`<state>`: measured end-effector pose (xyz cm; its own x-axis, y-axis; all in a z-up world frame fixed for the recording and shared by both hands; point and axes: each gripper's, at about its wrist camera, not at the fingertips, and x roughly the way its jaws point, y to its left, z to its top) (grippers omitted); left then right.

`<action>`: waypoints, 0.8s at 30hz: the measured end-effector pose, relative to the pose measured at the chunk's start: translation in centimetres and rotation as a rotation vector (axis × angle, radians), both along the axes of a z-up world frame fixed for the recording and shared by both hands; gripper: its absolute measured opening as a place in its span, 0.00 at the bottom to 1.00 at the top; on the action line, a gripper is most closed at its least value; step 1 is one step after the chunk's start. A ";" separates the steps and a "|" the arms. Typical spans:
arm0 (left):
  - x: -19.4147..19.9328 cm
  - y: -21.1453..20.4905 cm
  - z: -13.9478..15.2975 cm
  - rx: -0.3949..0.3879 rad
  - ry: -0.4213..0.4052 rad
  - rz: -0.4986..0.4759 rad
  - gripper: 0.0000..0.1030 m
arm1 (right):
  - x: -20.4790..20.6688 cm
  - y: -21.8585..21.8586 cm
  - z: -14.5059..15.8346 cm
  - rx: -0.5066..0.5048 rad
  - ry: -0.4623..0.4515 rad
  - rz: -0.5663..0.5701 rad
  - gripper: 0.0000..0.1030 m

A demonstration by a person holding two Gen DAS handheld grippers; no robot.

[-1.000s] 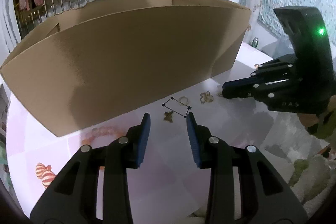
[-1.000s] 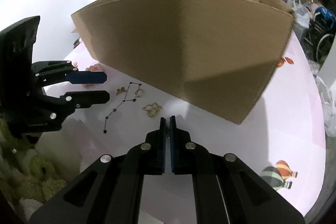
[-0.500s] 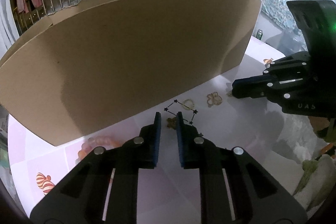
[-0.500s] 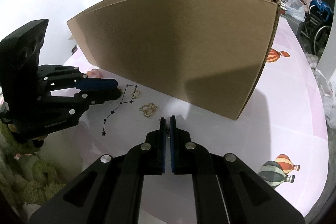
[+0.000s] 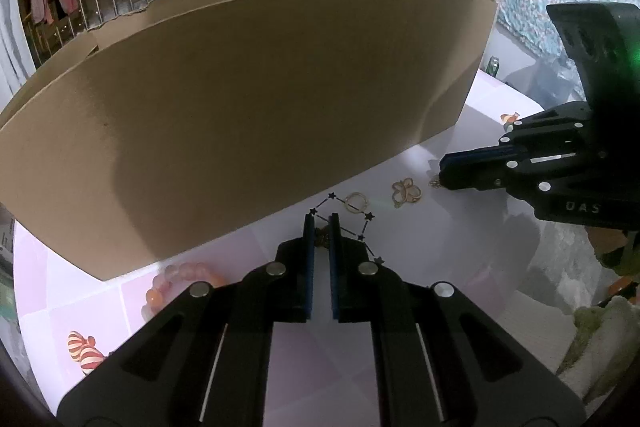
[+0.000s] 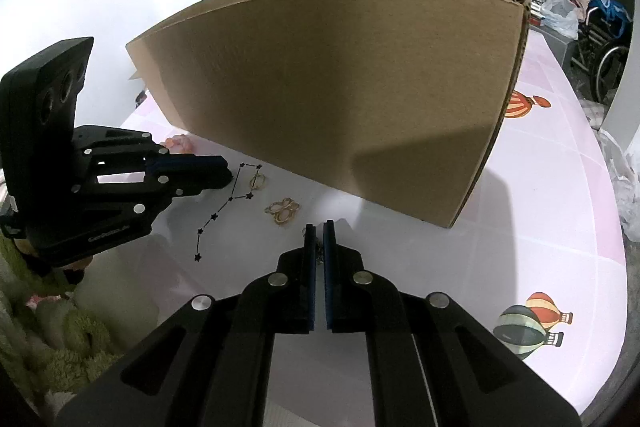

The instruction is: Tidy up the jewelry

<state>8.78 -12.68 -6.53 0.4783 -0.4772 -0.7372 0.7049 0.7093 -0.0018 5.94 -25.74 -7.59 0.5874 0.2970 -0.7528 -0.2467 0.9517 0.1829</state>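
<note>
Left tongs (image 5: pixel 321 227) pinch a small gold trinket (image 5: pixel 321 236) at six o'clock of the cardboard box (image 5: pixel 248 115) on the table (image 5: pixel 460 251), likely for boxing; right tongs (image 6: pixel 319 233) nip another gold piece (image 6: pixel 319 247).

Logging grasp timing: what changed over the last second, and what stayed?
The left tool closed from wide open onto the small gold charm on the table. The right tool stayed shut on its gold piece; the cardboard box and loose earrings kept their places.
</note>
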 end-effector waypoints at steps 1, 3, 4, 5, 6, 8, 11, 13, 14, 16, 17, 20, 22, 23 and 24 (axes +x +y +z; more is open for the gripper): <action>0.0 0.0 0.0 -0.001 -0.001 0.001 0.05 | 0.0 0.0 0.1 0.001 -0.001 -0.001 0.04; -0.1 0.1 0.2 -0.011 -0.003 0.002 0.05 | 0.1 -0.1 0.1 0.005 -0.002 -0.005 0.04; -0.1 0.2 0.3 -0.019 -0.006 0.003 0.05 | 0.1 -0.2 0.1 0.005 -0.002 -0.006 0.04; -0.2 0.4 0.5 -0.026 -0.007 0.004 0.05 | 0.1 -0.2 0.2 0.005 -0.002 -0.008 0.04; -0.3 0.5 0.6 -0.029 -0.007 0.005 0.05 | 0.0 -0.3 0.3 0.005 -0.003 -0.009 0.03; -0.5 0.7 1.0 -0.034 -0.013 0.012 0.05 | -0.1 -0.2 0.5 0.006 -0.007 -0.011 0.03; -0.9 1.0 1.6 -0.043 -0.027 0.020 0.05 | -0.6 -0.4 1.1 0.007 -0.023 -0.018 0.03; -1.4 1.4 2.1 -0.054 -0.036 0.027 0.05 | -0.8 -0.5 1.5 0.009 -0.035 -0.024 0.03; -1.6 1.6 2.4 -0.058 -0.042 0.031 0.05 | -1.0 -0.6 1.8 0.008 -0.044 -0.028 0.03; -1.9 1.8 2.9 -0.062 -0.051 0.037 0.05 | -1.3 -0.8 2.3 0.011 -0.059 -0.035 0.03; -2.2 2.0 3.2 -0.065 -0.059 0.041 0.05 | -1.5 -0.9 2.6 0.013 -0.068 -0.039 0.03; -2.5 2.7 3.9 -0.078 -0.077 0.050 0.05 | -1.9 -1.0 3.5 0.019 -0.093 -0.047 0.03; -2.8 3.0 4.4 -0.088 -0.087 0.053 0.05 | -2.3 -1.1 4.2 0.020 -0.116 -0.047 0.03; -2.9 3.1 4.7 -0.094 -0.091 0.055 0.05 | -2.4 -1.1 4.5 0.020 -0.124 -0.044 0.03; -3.1 3.3 4.9 -0.101 -0.096 0.059 0.05 | -2.5 -0.9 4.7 0.019 -0.128 -0.041 0.03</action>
<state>5.66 -9.42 -1.59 0.5737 -0.5155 -0.6364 0.6625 0.7490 -0.0095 3.48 -26.67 -2.91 0.6903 0.2840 -0.6655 -0.2298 0.9582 0.1705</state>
